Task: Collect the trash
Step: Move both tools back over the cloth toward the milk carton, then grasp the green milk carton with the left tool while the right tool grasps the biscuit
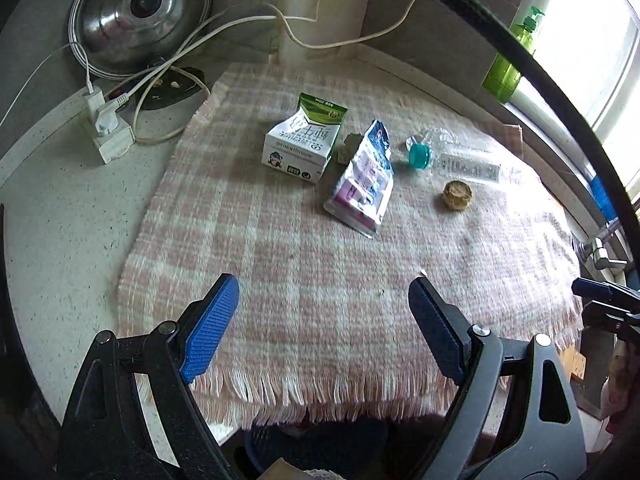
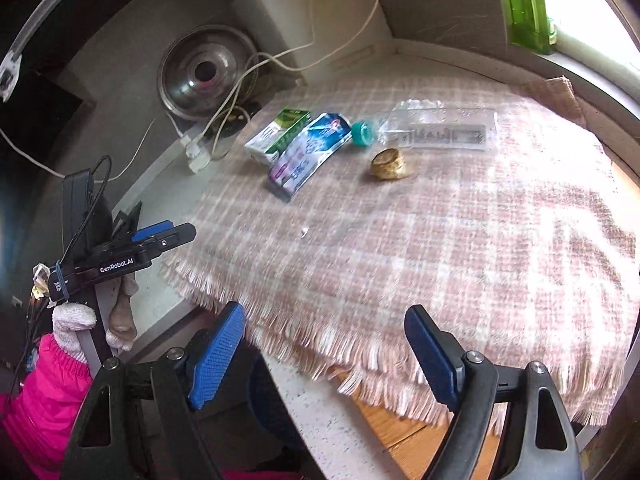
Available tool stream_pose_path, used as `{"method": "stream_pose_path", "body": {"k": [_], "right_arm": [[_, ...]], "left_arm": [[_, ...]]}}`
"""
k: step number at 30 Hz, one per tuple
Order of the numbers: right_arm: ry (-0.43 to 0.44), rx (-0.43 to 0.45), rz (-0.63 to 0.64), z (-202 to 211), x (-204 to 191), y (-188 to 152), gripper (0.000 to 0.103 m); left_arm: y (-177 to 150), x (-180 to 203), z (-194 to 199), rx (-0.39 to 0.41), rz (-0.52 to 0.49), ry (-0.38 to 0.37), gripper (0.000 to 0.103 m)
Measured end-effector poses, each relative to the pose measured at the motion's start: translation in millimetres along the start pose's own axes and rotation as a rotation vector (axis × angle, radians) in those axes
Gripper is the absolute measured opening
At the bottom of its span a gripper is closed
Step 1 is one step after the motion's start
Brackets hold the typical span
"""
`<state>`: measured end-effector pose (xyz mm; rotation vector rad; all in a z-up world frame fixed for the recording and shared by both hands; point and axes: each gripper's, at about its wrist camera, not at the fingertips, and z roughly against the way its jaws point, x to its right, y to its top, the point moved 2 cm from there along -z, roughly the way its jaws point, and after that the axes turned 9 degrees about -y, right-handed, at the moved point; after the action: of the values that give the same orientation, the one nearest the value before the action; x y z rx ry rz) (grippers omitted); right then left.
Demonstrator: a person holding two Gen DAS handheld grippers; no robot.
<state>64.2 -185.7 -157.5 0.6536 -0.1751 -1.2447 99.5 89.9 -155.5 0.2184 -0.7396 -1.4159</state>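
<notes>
The left gripper (image 1: pixel 324 320) hangs with its jaws spread wide, holding nothing and touching nothing, above the near part of a pink-and-white checked cloth (image 1: pixel 320 264); the right gripper (image 2: pixel 324 344) is likewise wide open and empty, over the cloth's fringed near edge; the trash lies in a loose row toward the far side of the cloth: a green-and-white milk carton (image 1: pixel 302 142) at the left, lying on its side with its green end away from the camera; just beside it a crumpled foil wrapper (image 1: pixel 364 184), its long axis running from near to far; to the right a clear plastic bottle (image 1: pixel 460 160) lying flat, its long axis across the cloth and its teal cap (image 1: pixel 420 155) pointing left toward the wrapper; near the bottle, on its near side, a small round gold-brown piece (image 1: pixel 457 196); the cloth covers a speckled pale counter (image 1: pixel 60 220); at the back left a metal lid (image 1: pixel 140 12) leans against the wall above a white power strip (image 1: pixel 110 136) with trailing cords; a green pump bottle (image 1: pixel 512 56) stands by the bright window.
</notes>
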Motion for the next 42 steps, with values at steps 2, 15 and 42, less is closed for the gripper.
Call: {"method": "stream_pose_path", "body": {"k": [2,15,42], "right_arm": [[-0.006,0.017,-0.016,-2,12,13,0.084],[-0.049,0.002,0.026,-46,30,63,0.084],[-0.140,-0.051,0.168,-137,14,109,0.067]], "left_arm": [[14,-4,-8,0.003,0.005,-0.002,0.089],[99,-6,-75,-0.056,-0.131,0.100,0.090],[135,-33,-162,-0.188,-0.140,0.180,0.090]]}}
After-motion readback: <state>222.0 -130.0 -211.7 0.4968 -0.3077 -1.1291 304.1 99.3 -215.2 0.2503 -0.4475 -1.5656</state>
